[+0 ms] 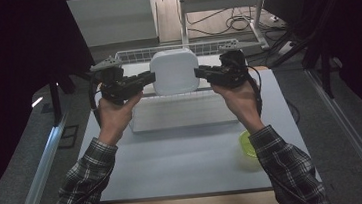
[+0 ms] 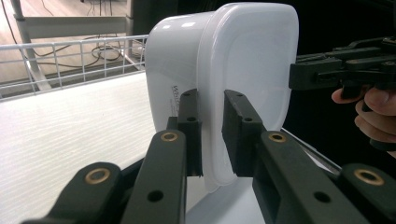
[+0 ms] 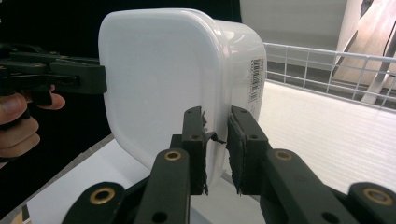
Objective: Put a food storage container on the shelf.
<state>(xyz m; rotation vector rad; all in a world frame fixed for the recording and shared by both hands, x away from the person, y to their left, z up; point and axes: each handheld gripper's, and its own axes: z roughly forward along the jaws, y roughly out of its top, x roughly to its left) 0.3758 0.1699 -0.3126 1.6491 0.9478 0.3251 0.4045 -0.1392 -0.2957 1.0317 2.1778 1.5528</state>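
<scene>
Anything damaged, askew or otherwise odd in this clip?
Yes: the pads on the right tool look torn and ragged where they pinch the rim of the white container. The container itself is held on edge between both tools, with no visible damage.

Green bowl [image 1: 246, 143], wire rack [image 1: 136, 53]

Both arms reach forward over the table, hands apart. The left gripper [image 1: 150, 78] and right gripper [image 1: 199, 72] point at each other, each with jaws squeezed close together
</scene>
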